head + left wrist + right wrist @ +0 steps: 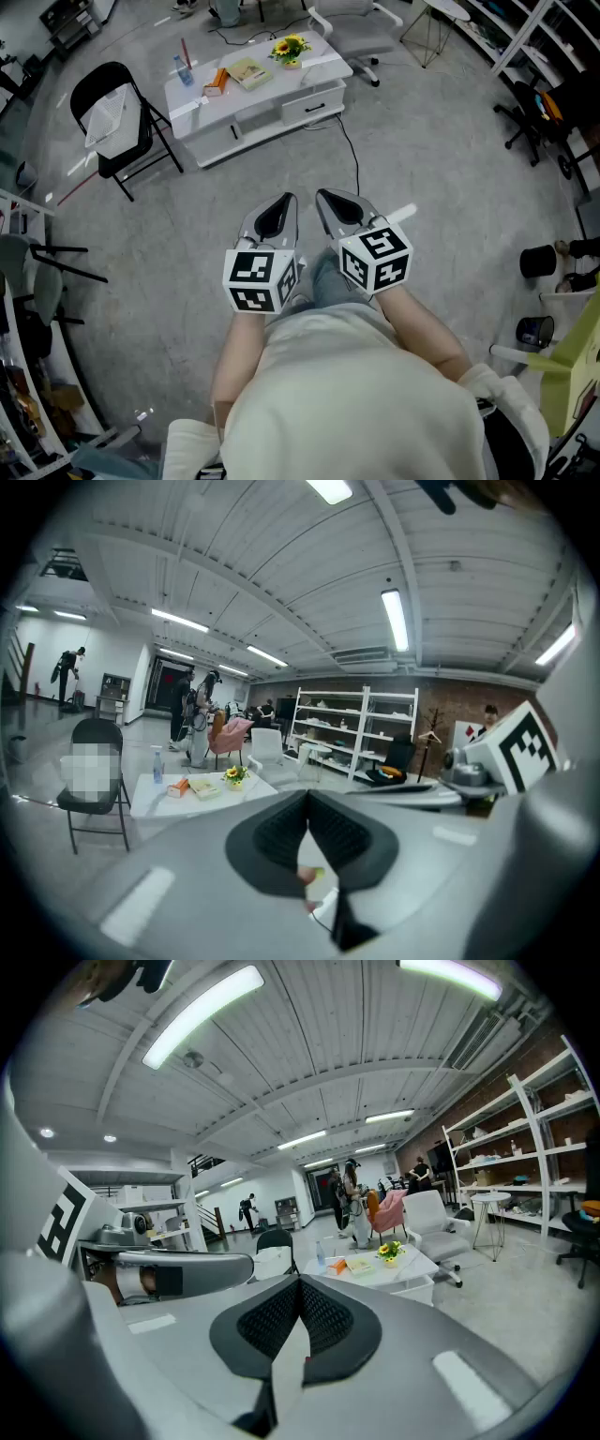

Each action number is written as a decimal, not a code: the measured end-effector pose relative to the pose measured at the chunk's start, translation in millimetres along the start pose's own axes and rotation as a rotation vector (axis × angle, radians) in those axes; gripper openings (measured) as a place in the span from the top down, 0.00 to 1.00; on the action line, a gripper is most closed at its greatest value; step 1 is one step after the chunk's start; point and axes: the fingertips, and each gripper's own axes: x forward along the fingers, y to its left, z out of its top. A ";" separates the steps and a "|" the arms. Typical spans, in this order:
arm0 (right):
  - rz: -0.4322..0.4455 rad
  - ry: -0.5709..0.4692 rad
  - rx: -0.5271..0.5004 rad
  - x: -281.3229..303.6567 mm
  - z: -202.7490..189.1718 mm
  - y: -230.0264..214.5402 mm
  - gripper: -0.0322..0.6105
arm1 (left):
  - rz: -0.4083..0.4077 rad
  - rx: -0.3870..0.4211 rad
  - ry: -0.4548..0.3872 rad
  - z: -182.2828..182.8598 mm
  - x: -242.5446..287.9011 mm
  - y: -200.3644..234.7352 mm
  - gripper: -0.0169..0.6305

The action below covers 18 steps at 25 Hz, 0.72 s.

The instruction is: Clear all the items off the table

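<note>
White surface (314, 64) bearing bottle (181, 70), box (217, 82), book (248, 73), flowers (290, 47); left gripper (279, 208) and right gripper (333, 202), both pressed together and empty, well short of it, left marginally nearer.

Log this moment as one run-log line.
left claw: shut, empty | right claw: shut, empty | table: uncleared, holds bottle, orange box, book, flowers

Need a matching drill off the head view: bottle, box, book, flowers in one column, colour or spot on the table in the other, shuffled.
1 bottle
2 box
3 book
4 flowers

A yellow, at the right end of the table
B orange
C pale cover, between box and flowers
D bluish, leftmost

Pairs: 1-D, 2-B, 3-C, 4-A
</note>
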 end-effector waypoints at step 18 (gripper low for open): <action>0.005 -0.012 0.042 24.2 11.5 -15.4 0.95 | 0.023 -0.023 -0.002 8.8 29.0 27.8 0.96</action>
